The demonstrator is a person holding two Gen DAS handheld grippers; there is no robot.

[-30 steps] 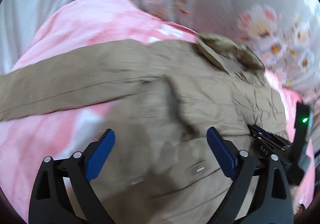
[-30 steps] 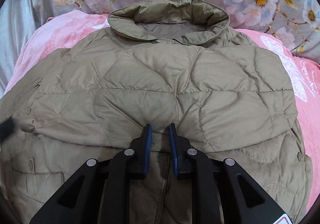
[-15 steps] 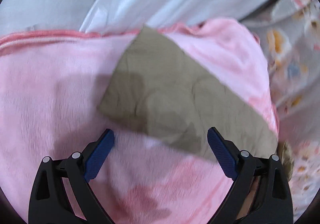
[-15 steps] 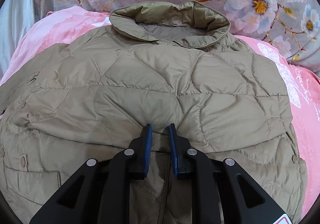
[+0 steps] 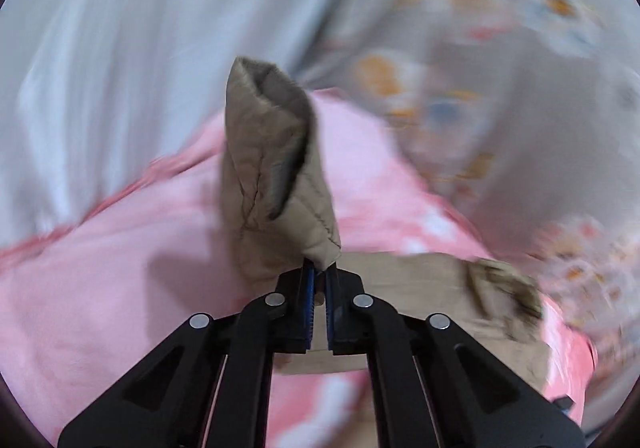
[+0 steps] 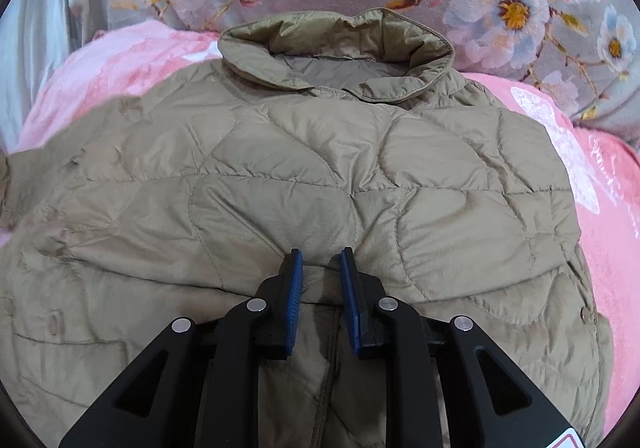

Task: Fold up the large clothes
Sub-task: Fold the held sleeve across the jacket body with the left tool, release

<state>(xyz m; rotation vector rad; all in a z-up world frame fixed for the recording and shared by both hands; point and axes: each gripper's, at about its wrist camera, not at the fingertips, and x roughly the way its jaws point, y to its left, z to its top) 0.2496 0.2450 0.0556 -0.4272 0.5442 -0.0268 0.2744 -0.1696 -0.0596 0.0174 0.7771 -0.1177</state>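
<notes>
the khaki quilted puffer jacket [image 6: 304, 183] is lying spread on the pink plush blanket [image 6: 120, 59], collar away from the camera. the left gripper [image 5: 318, 276] is clamping its jaws on the sleeve cuff [image 5: 272, 167], which is standing up limp and light. the right gripper [image 6: 320, 268] is opening its jaws over a fold, pads not visibly pressing. the slick, puffy fabric is looking likely to slide, so gripping stitched hems and cuffs is seeming safest

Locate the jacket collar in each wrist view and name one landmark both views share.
Left wrist: collar lies blurred at lower right, beyond the sleeve the left claw grips.
Right wrist: collar sits top centre, at the far end of the jacket.
Shared landmark: pink blanket beneath the jacket.
</notes>
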